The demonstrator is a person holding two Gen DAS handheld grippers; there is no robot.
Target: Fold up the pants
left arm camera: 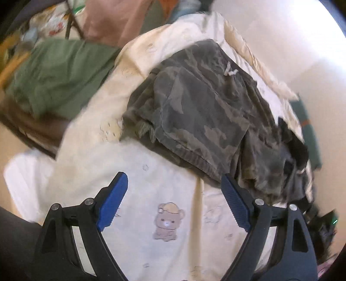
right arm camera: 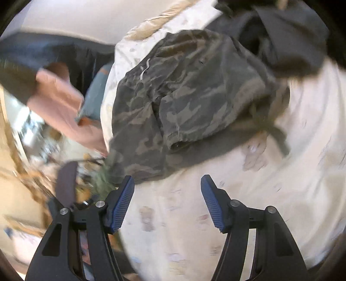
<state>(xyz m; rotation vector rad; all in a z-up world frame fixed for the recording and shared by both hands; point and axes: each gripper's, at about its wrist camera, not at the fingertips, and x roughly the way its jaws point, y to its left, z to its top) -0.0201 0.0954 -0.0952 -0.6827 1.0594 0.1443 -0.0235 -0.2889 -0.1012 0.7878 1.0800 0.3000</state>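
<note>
Nearest in the left wrist view, the left gripper (left arm camera: 174,190) has its jaws spread wide with nothing between them, hanging over the cream bedsheet (left arm camera: 138,244) and its printed bear (left arm camera: 166,221). In the right wrist view the right gripper (right arm camera: 167,190) is likewise parted, a little narrower, and also empty; only sheet shows between its blue pads.

Just beyond both sets of jaws lie the camouflage pants (left arm camera: 194,101), at 12 to 1 o'clock from the left gripper and at 11 to 12 o'clock from the right one (right arm camera: 183,95). They rest on the bed as a compact stack, 1 layer lying over another, with a hemmed edge (left arm camera: 194,157) facing the left gripper and a pale drawstring (left arm camera: 229,71) toward the far side. By the look of it, at least 1 fold is already made.

The cloth appears to be a soft, mid-weight cotton: limp, light enough for 1 gripper, not fragile, and likely to sag and slide out of line if lifted by a single layer. The thicker hem or the stacked corners should give the surest hold, pinching all layers together.

Farther off, at 10 o'clock in the left view, sits a green garment (left arm camera: 56,71), and past it a pink cloth (left arm camera: 112,19).
</note>
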